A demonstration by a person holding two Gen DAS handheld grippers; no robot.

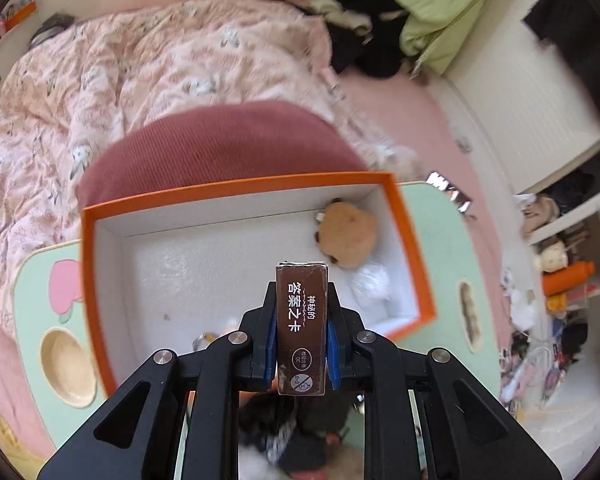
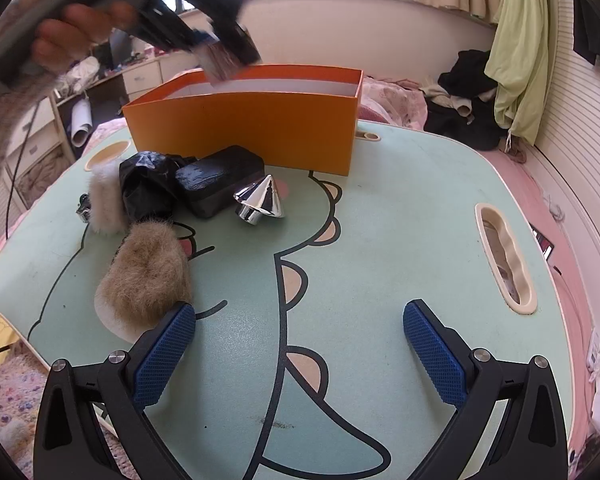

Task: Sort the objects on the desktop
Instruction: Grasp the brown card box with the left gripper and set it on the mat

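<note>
Glossy brown card box (image 1: 301, 328), printed 答案之卡, we grip in our left gripper (image 1: 301, 332) above the orange cardboard box (image 1: 256, 188); our right gripper (image 2: 299, 354), near it, gapes with nothing between its blue ribbed pads (image 2: 165, 354).

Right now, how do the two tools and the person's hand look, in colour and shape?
Both the left tool and right tool have black angular linkage arms with silver pivot bolts and blue cross-hatched finger pads. The bare left hand emerges from a fuzzy grey-beige sleeve.
</note>
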